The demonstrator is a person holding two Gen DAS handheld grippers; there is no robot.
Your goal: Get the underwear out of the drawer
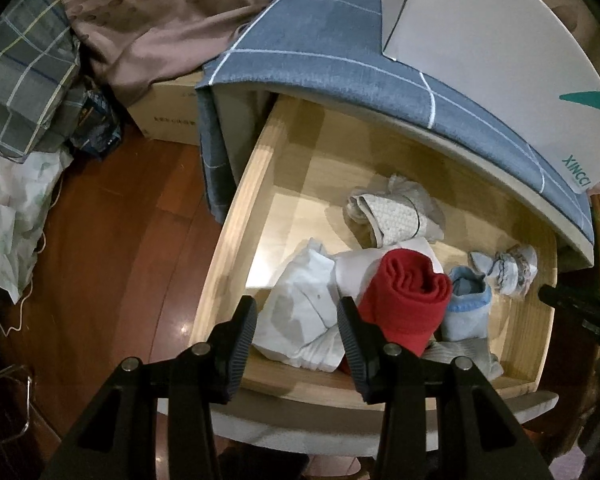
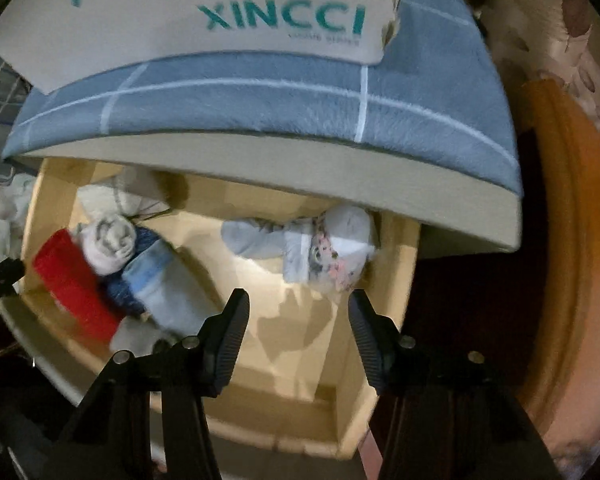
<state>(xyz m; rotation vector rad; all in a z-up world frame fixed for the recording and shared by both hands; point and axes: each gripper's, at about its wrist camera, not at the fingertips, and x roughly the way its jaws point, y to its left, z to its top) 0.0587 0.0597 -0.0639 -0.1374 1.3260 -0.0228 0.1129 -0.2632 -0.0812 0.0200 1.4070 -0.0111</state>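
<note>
The open wooden drawer (image 1: 260,184) holds rolled underwear: a red roll (image 1: 404,300) at its front, a white bundle (image 1: 300,320) and a pale blue roll (image 1: 466,312) flanking it, a floral one (image 2: 328,252) towards its back right corner. The cloth-covered top (image 1: 340,72) overhangs the drawer's back. Left gripper (image 1: 296,332) and right gripper (image 2: 298,324) hang part open over the drawer, gripping nothing.

I count one open drawer (image 1: 260,184) holding one red roll (image 1: 404,300), one white bundle (image 1: 300,320), one beige roll (image 1: 392,216), one pale blue roll (image 1: 466,312) and one knotted floral bundle (image 1: 508,270). Two tools (image 1: 296,320) (image 2: 298,320).
</note>
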